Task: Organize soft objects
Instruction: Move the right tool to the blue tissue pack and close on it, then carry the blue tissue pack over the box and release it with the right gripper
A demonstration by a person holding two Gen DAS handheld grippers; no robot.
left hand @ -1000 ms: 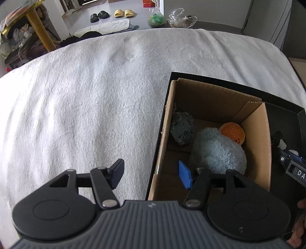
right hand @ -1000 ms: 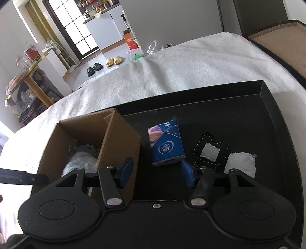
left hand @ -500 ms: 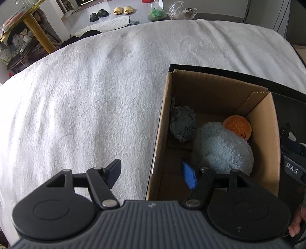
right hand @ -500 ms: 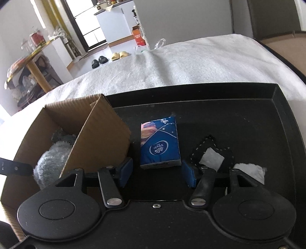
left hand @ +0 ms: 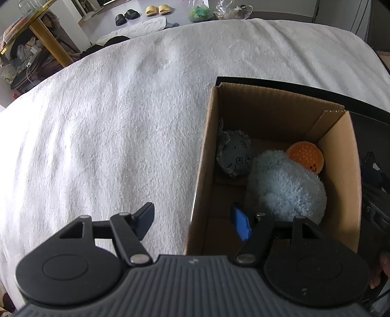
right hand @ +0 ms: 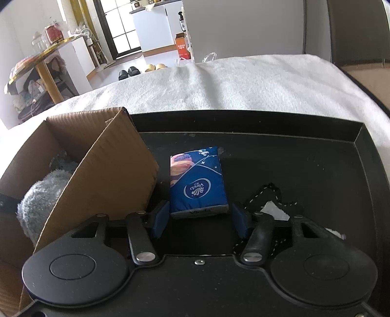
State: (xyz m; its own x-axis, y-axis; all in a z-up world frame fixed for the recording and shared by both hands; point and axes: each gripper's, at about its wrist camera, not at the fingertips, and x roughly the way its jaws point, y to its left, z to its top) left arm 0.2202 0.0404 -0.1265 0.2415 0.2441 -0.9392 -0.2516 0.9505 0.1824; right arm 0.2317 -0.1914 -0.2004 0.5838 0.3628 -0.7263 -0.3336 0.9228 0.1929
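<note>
A cardboard box [left hand: 341,156] [right hand: 117,170] stands at the left end of a black tray [right hand: 316,156]. In it lie a fluffy pale-blue plush [left hand: 285,187] [right hand: 41,192], a grey fabric ball [left hand: 234,156] and an orange sponge ball [left hand: 306,156]. My left gripper [left hand: 195,219] is open and empty, straddling the box's left wall. A blue tissue pack [right hand: 197,180] lies on the tray right of the box. My right gripper [right hand: 199,217] is open, its pads on either side of the pack's near end. A black stitched cloth piece [right hand: 273,200] and a white soft item [right hand: 334,232] lie to the right.
The tray sits on a white fluffy blanket [left hand: 109,122]. Beyond the bed are a yellow-legged table [right hand: 46,68], slippers [right hand: 141,69] and plastic bags [left hand: 219,11] on the floor. The tray's raised rim [right hand: 360,136] bounds the right side.
My right gripper has come down and forward, so the tissue pack now sits between its open pads. My left gripper has shifted slightly and stays open over the box's left wall.
</note>
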